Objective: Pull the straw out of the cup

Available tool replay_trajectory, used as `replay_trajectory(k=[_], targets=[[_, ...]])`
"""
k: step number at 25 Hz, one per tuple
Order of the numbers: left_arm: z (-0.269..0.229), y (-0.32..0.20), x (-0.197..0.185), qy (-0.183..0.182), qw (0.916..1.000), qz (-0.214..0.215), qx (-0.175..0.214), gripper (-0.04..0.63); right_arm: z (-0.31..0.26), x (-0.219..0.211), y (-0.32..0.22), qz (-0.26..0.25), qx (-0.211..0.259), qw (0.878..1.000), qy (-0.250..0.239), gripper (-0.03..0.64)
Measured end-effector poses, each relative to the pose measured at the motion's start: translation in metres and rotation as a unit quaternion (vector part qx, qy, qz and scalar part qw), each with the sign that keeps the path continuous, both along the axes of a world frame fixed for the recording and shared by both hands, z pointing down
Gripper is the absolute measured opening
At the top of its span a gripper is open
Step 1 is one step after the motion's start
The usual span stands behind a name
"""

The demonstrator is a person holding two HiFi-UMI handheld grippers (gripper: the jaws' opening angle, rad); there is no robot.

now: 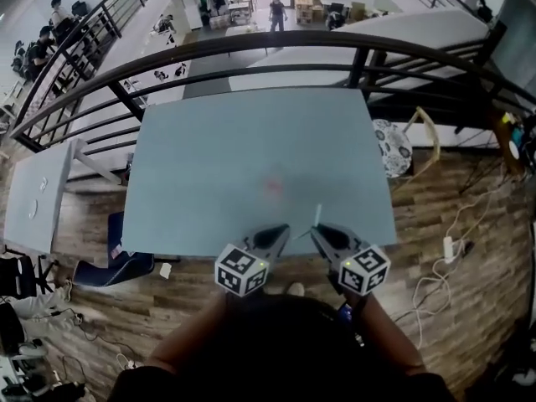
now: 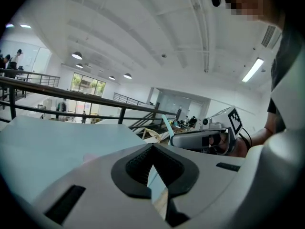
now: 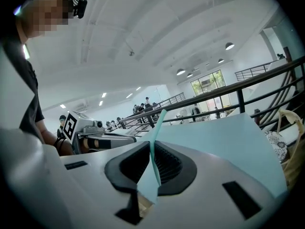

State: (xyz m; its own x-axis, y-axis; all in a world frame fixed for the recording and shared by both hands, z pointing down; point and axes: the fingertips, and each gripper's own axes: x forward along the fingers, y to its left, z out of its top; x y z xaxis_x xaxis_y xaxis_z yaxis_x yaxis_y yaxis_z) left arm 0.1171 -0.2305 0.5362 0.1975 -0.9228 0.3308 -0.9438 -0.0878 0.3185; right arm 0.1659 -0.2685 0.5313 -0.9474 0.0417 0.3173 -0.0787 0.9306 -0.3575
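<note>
A thin pale teal straw [image 1: 318, 215] sticks up from my right gripper [image 1: 316, 229], which is shut on it just above the near edge of the light blue table [image 1: 251, 149]. In the right gripper view the straw [image 3: 156, 128] is pinched between the black pads and rises past the tips. My left gripper [image 1: 283, 231] hovers close beside the right one, its jaws together with nothing between them. The left gripper view shows the right gripper [image 2: 177, 140] and the straw [image 2: 167, 126] off to its right. No cup appears in any view.
A dark metal railing [image 1: 251, 44] curves behind the table's far edge. A chair with a patterned cushion [image 1: 391, 147] stands to the right, a blue chair [image 1: 117, 262] and a second table [image 1: 33, 199] to the left. Cables and a power strip [image 1: 448, 245] lie on the wooden floor.
</note>
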Motion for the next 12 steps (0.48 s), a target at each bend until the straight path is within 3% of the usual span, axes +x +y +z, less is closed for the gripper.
replay_trajectory(k=[5, 12], targets=[[-0.003, 0.027, -0.002, -0.009, 0.9988, -0.049, 0.001, 0.011, 0.005, 0.001, 0.023, -0.043, -0.011, 0.999, -0.004, 0.041], [-0.009, 0.069, -0.006, -0.014, 0.9973, -0.071, 0.009, 0.011, 0.002, -0.005, 0.070, -0.076, -0.014, 0.997, -0.011, 0.041]])
